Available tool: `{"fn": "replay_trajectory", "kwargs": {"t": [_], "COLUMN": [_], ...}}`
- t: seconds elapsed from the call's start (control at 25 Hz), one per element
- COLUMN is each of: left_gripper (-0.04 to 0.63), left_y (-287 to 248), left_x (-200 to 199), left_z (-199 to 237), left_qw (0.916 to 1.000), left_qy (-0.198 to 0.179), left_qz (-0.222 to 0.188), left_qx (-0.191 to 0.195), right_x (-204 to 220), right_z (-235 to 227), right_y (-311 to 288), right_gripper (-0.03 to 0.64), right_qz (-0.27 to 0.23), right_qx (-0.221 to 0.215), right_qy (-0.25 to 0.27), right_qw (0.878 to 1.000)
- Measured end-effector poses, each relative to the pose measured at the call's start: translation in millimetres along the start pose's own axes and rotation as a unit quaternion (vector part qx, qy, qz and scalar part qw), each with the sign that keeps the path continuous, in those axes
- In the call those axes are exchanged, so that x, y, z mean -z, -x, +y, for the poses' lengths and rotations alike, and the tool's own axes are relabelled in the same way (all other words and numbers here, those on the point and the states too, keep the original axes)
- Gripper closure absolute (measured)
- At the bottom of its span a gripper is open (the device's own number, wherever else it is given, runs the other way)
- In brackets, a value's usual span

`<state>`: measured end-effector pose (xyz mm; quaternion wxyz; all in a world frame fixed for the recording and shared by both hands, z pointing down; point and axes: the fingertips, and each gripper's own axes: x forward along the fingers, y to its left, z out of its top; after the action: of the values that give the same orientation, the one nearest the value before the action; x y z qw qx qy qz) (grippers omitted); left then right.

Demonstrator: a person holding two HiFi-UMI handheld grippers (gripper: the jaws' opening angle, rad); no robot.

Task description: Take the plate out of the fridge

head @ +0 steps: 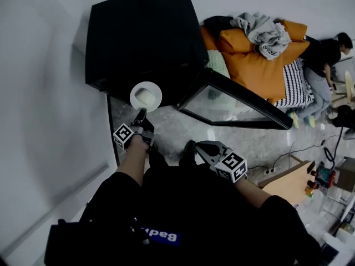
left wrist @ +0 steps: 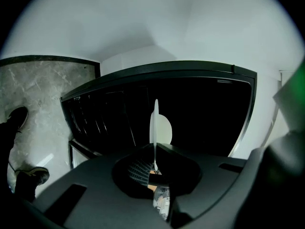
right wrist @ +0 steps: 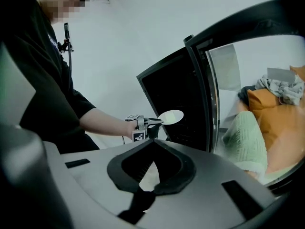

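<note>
The left gripper (left wrist: 155, 149) is closed down on the plate (left wrist: 155, 120), its 2 jaws nearly together with only the thin white rim pinched between them. It holds nothing else. The right gripper (right wrist: 153, 143) has its jaws together with nothing between them, and it hangs low and apart from the plate, beside the person's body in the head view (head: 194, 147).

From the right gripper view the plate (right wrist: 171, 117) lies roughly flat, face up, with a slight tilt. Being round, it has no long axis (only a thin edge and a broad face). The left gripper view shows it edge-on as a narrow upright sliver.

The plate (head: 146, 96) sticks straight out beyond the tips of the left gripper (head: 141, 113), gripped at its near rim, with the rest reaching toward the black fridge (head: 144, 32). It is in the air at the fridge's open front, above the marbled floor (head: 166, 129), left of the open glass door (head: 249, 96). Whether its far edge is past the opening cannot be told.
</note>
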<state>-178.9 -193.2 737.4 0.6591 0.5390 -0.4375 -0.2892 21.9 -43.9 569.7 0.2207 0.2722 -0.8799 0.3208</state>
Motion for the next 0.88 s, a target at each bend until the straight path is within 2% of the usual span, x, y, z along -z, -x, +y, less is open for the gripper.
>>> {"fn": "replay_trajectory", "kwargs": {"t": [0.16, 0.36, 0.48, 0.88], "left_gripper": [0.580, 0.578, 0.580, 0.578], "left_y": [15, 40, 58, 102], "left_x": [2, 9, 13, 56], "left_z": [-26, -69, -84, -178], "left_qw": [0.9997, 0.9989, 0.9987, 0.9936], "left_qy": [-0.015, -0.003, -0.008, -0.019], "left_qz": [0.012, 0.023, 0.032, 0.070], "left_qx": [0.014, 0.041, 0.039, 0.086], "right_x": [-8, -14, -17, -39], "right_z": [7, 13, 12, 21], "right_y": [-10, -16, -20, -15], "right_gripper": [0.620, 0.620, 0.620, 0.620], "right_qz": [-0.005, -0.013, -0.021, -0.046], "right_qx": [-0.015, -0.021, -0.020, -0.027], "right_qy": [0.017, 0.036, 0.052, 0.067], "right_qw": [1.000, 0.999, 0.998, 0.996]}}
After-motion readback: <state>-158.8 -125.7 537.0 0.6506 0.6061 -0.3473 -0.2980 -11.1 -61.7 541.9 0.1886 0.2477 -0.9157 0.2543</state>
